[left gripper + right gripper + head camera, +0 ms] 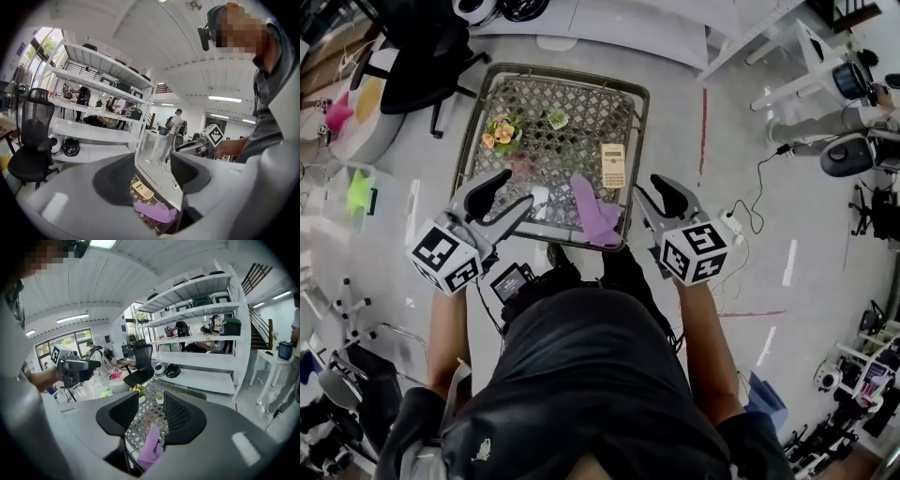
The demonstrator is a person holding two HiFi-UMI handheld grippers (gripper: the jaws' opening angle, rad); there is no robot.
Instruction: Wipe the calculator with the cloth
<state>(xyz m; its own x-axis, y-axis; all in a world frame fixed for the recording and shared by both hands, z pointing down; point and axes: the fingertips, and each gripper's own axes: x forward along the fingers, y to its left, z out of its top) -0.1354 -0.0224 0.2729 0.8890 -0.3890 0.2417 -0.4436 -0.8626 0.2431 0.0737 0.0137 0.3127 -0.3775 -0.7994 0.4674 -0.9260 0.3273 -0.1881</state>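
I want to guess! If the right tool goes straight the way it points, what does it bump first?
Probably the cloth. It shows low between the open jaws of the right tool, near the edge of the table. Depth is unclear, so it might pass over the cloth and meet the table instead.

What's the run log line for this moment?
phase: pre-grasp | left gripper: open, empty | right gripper: open, empty | cloth: at table's near edge, unheld | calculator: beyond it, untouched
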